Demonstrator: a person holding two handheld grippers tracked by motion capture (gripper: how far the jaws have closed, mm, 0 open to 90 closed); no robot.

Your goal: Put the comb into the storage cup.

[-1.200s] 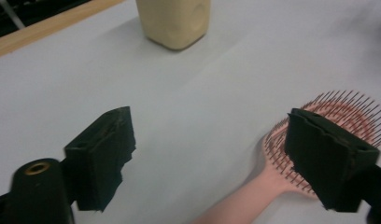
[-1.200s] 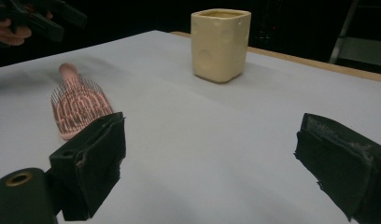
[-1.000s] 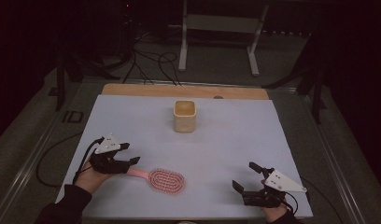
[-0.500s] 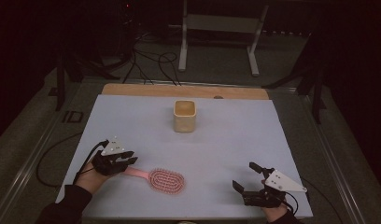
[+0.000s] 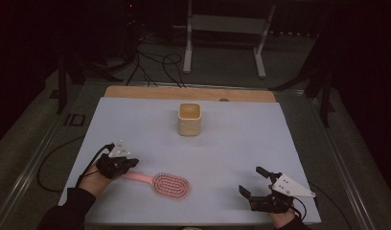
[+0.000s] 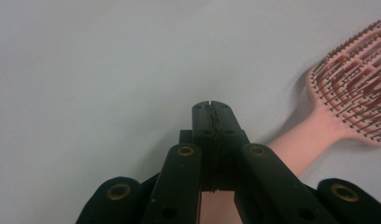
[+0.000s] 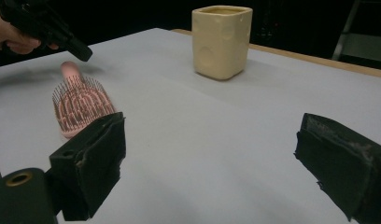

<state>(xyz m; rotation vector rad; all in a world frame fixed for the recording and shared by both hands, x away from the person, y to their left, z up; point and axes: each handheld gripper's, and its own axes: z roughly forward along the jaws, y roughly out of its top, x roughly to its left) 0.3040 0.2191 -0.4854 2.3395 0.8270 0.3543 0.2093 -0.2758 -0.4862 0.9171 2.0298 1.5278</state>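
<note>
Pink hairbrush near table's front edge, unmarked cream cup toward back edge, left gripper jaws closed above brush handle, right gripper jaws wide apart, no readable writing.

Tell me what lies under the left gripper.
Under the left gripper, whose jaws are shut together, lies the pink handle of the hairbrush, running out to its bristled head on the white table. The handle's end is covered by the jaws, so contact cannot be judged.

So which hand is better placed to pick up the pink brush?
The left. Its tongs sit right over the pink brush's handle, though shut. The right tongs are open but far off across the table, nearer nothing.
</note>
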